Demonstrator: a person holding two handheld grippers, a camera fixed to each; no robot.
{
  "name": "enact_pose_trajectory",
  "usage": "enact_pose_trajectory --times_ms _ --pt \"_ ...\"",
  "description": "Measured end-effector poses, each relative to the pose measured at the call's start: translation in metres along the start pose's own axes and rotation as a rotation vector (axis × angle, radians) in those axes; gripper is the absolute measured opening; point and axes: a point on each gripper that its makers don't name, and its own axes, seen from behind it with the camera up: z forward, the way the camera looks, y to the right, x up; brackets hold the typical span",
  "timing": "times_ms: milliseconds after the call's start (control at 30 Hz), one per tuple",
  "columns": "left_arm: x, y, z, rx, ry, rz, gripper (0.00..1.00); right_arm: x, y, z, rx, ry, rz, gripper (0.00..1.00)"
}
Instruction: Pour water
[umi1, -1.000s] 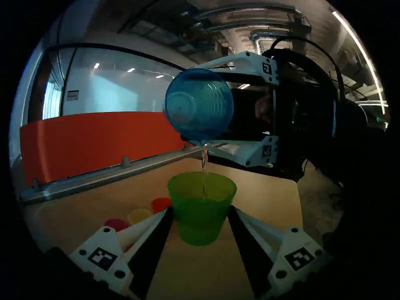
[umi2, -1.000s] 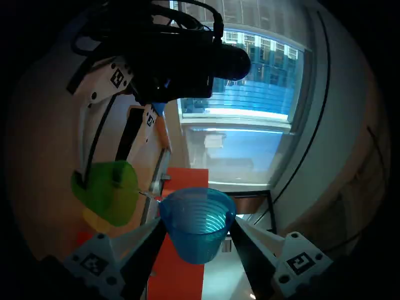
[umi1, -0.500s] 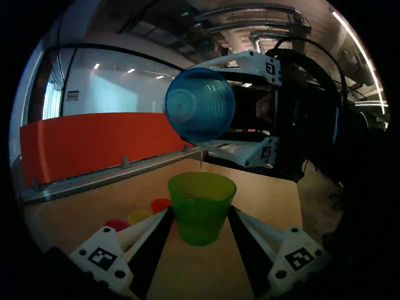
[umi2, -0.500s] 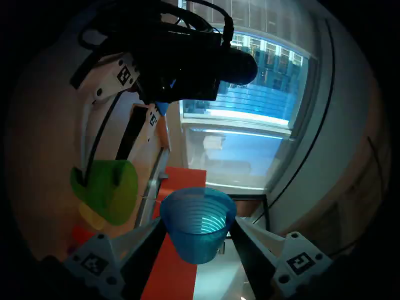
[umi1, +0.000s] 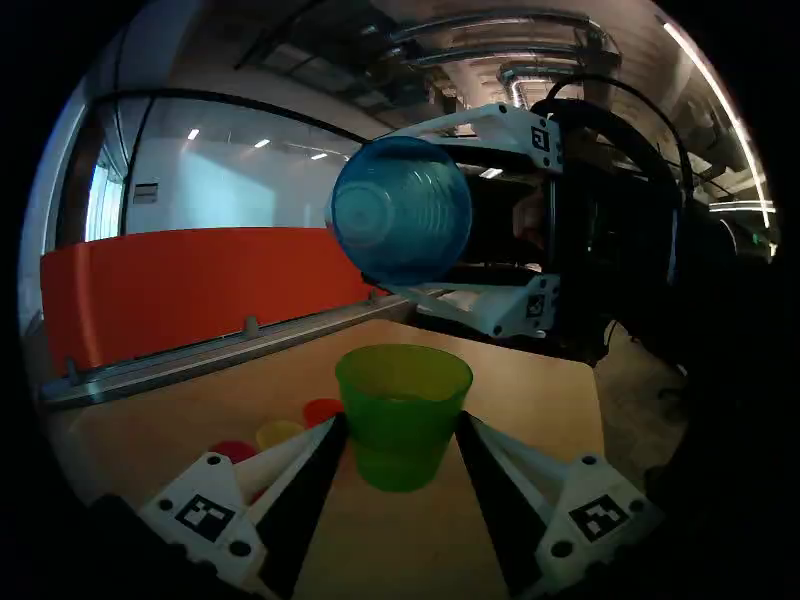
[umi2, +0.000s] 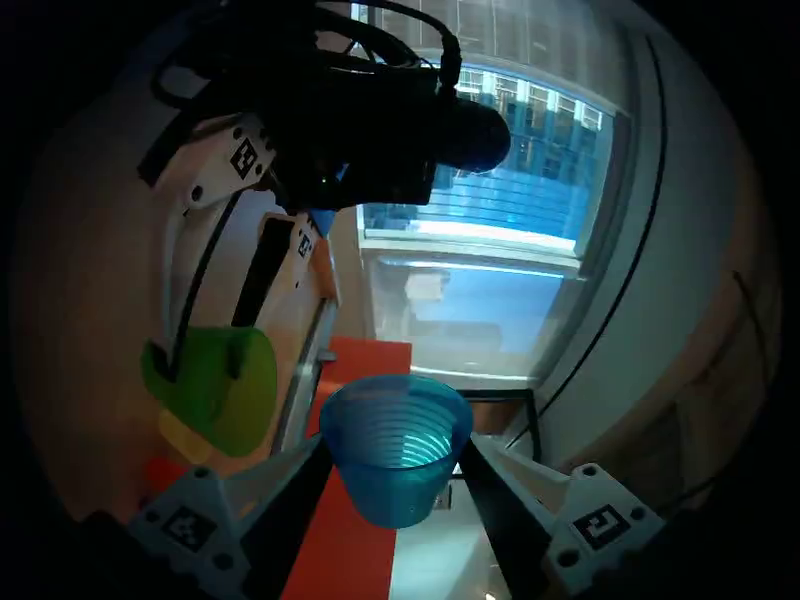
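Note:
In the left gripper view my left gripper (umi1: 402, 440) is shut on a translucent green cup (umi1: 403, 412) that stands upright just above the wooden table (umi1: 520, 380). Above it, the right gripper (umi1: 500, 205) holds a blue cup (umi1: 400, 212) tipped on its side, mouth toward the green cup. No stream of water is visible between them. In the right gripper view my right gripper (umi2: 397, 470) is shut on the blue cup (umi2: 396, 460), whose inside looks empty. The green cup (umi2: 215, 390) sits to the left, between the left gripper's fingers (umi2: 195, 300).
Small red and yellow cups (umi1: 280, 430) stand on the table behind the left finger. An orange partition (umi1: 200, 285) with a metal rail (umi1: 230, 340) borders the table's far edge. Large windows (umi2: 490, 250) fill the room's side.
One second ago a thin stream ran from the blue cup into the green cup; it shrank to a drip and has stopped. The blue cup has barely shifted.

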Motion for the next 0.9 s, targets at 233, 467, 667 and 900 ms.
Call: enact_pose_trajectory --times_ms 233,467,667,900 --pt "0.000 -0.001 -0.001 0.002 0.002 -0.004 0.78 -0.009 -0.012 -0.003 0.030 -0.007 0.134 0.87" --pt "0.003 -0.002 -0.001 0.005 0.003 -0.001 0.78 -0.020 -0.016 -0.007 0.028 -0.012 0.292 0.87" --pt "0.005 -0.002 -0.002 0.007 0.005 0.001 0.78 -0.025 -0.013 -0.009 0.018 -0.016 0.452 0.87" --pt "0.004 -0.003 -0.001 0.010 0.004 0.003 0.78 -0.023 -0.016 -0.011 0.021 -0.010 0.681 0.86"
